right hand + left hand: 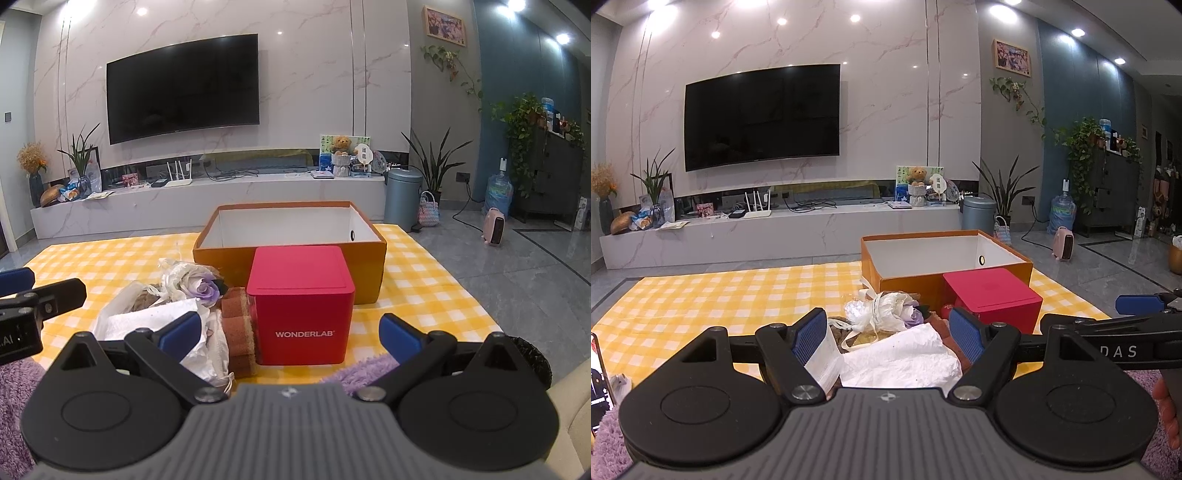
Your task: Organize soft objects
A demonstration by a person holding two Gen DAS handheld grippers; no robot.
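Orange box (291, 258) at frame centre looks empty; soft things (177, 314) remain piled lower left. Left hand-held gripper (886, 336) and right hand-held gripper (291, 336) gape wide, holding nothing.

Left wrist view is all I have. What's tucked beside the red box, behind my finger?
Observer: Some brown sponge pieces, pressed against the red box.
Operator: Anything printed on that box?
Observer: Its front reads WONDERLAB.
Operator: Is the right gripper open?
Observer: Yes, the right gripper is open and holds nothing; the box sits just ahead of its fingers.
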